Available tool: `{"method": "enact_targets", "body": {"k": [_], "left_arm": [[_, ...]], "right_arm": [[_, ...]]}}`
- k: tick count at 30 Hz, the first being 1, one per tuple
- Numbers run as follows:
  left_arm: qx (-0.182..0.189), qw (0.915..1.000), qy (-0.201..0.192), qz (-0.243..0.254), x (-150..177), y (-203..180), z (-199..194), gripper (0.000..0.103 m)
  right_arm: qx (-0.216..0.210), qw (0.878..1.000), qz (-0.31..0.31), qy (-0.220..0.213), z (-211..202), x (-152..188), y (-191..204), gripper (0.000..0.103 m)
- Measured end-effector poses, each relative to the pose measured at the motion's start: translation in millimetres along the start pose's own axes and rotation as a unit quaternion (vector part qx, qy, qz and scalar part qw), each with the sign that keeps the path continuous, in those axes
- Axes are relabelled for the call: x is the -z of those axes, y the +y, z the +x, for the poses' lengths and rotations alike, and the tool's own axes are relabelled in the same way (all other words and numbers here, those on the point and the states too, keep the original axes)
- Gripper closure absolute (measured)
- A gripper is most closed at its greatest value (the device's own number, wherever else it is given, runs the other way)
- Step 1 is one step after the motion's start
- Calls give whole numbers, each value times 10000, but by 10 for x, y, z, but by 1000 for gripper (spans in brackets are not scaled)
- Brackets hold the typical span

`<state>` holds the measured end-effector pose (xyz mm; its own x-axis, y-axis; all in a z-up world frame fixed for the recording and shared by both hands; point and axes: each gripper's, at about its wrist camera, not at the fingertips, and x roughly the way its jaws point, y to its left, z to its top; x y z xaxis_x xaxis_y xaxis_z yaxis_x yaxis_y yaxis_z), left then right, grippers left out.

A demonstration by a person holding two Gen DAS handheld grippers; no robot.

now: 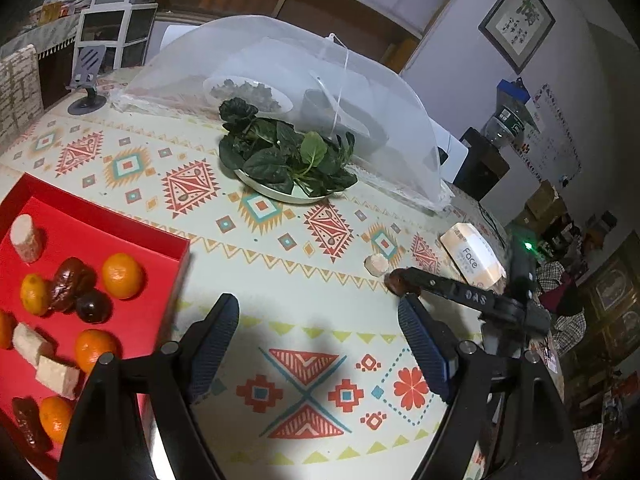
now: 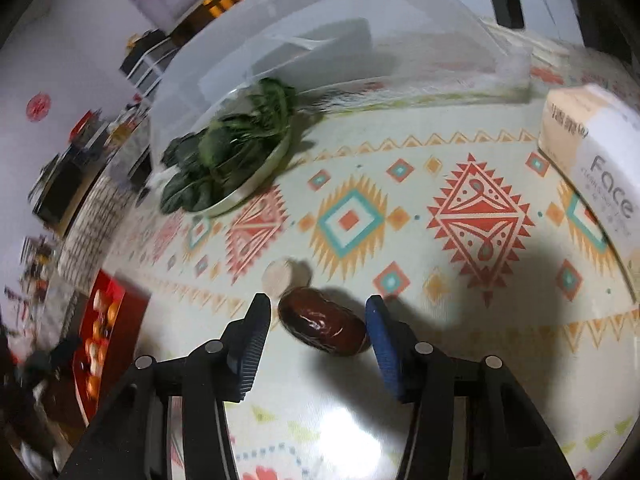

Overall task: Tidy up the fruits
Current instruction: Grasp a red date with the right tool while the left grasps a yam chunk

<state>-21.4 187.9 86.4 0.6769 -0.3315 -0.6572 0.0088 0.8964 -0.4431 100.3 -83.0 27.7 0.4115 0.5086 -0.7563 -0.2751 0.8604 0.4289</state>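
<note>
Step in hand: pick-up of the loose date [image 2: 323,327], approx. done on approach. The date lies on the patterned tablecloth [image 2: 400,420], well apart from the red tray [image 1: 120,236], just beside a pale cylinder piece [image 2: 280,276].

Right gripper [image 2: 316,316]: jaws partly open, straddling the date; the blue pad looks at or near one end, the other pad stands clear. No grip yet.

Left gripper [image 1: 316,320]: jaws wide, nothing between them, hovering just beside the red tray.

Next move, as judged: close the jaws evenly on the date w/o rolling it, lift, carry to the red tray, which already holds oranges [image 1: 122,276] and dates.
</note>
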Motion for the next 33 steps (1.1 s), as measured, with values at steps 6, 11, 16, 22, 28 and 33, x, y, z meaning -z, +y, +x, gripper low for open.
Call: {"method": "enact_targets", "body": {"k": [6,11,16,22,28,33], "left_arm": [[51,9999,82,119,5,-135,101,22],[1,9999,92,140,-20,-188,171,22],[-91,9993,215,275,-39,-282,432,22],[-193,9967,434,655,-40,-499,928,22],[-395,9903,591,1193,-39,-801,1433,31],[-473,9885,643,1286,-55,-932,1685,38]], "right_arm": [[271,9985,-477,-71,53,61,167,49],[425,9973,-595,-121,118,169,196,51],[418,9980,-383,-269,21,196,117,71],[334,9977,-48,-586,-322,275,-113,71],[171,9974,195,-675,-404,259,-268,71],[21,9971,252,-715,-452,259,-289,72]]}}
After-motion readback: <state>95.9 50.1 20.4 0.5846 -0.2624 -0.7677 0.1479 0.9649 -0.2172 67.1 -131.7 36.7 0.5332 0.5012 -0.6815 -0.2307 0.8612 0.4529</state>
